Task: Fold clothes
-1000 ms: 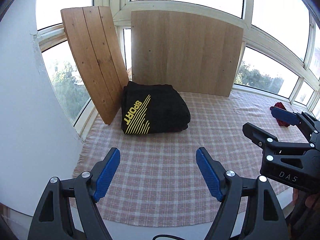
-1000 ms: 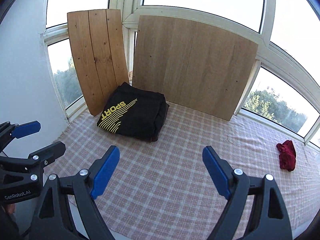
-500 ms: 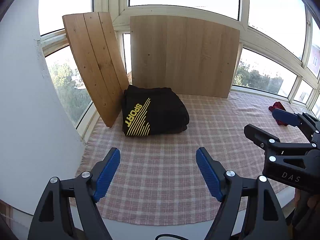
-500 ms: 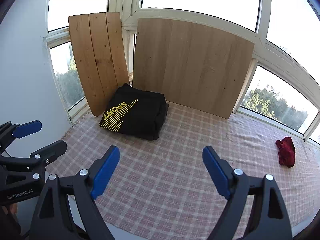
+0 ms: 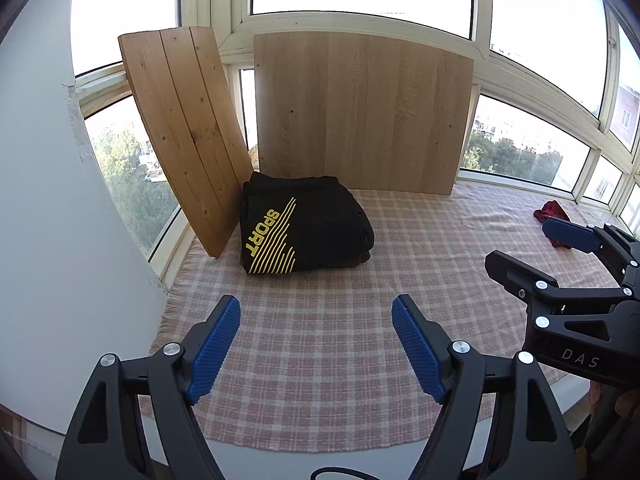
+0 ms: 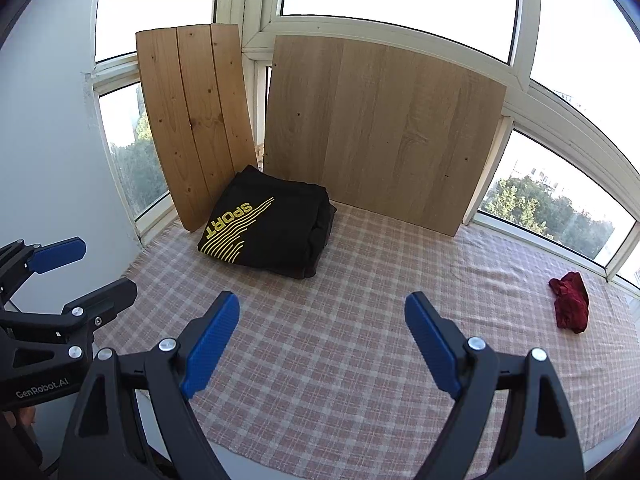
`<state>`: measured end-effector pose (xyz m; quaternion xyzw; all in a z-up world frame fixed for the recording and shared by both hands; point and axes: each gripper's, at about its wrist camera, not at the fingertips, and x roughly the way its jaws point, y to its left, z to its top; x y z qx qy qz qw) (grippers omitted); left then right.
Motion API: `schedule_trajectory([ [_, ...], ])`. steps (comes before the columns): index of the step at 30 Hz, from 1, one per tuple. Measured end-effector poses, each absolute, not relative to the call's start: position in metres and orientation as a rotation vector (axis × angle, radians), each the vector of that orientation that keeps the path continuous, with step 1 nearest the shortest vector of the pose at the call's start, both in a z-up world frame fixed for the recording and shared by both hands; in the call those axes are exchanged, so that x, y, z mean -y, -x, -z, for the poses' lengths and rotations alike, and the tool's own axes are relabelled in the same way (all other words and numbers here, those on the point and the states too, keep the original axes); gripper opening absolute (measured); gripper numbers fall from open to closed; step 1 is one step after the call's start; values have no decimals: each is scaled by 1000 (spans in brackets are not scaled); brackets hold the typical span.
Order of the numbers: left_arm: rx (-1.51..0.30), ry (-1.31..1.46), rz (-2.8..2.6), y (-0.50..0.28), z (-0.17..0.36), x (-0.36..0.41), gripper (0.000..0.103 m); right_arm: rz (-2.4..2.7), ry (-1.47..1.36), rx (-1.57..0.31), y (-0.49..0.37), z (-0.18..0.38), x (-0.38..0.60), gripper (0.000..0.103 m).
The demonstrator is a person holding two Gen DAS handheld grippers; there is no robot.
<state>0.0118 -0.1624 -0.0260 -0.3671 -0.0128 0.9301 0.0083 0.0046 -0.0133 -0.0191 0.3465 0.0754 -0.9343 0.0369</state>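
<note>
Altogether: one folded black garment [image 6: 268,236], one red garment [image 6: 570,306], two boards [image 6: 380,132].

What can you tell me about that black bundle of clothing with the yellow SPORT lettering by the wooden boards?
The black garment looks like soft knit fabric, folded into a thick, roughly square stack of several layers. Its top face shows yellow "SPORT" lettering beside wavy yellow stripes. It lies flat on the pink checked cloth, in the far left corner, close against the slatted plank and just in front of the wide wooden panel. No gripper touches it.
</note>
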Motion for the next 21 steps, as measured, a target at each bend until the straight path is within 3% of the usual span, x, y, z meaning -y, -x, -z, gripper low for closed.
schedule_trajectory([
  [21, 27, 1175, -2883, -4, 28, 162, 77, 2868, -1080, -212, -1, 22, 14, 85],
])
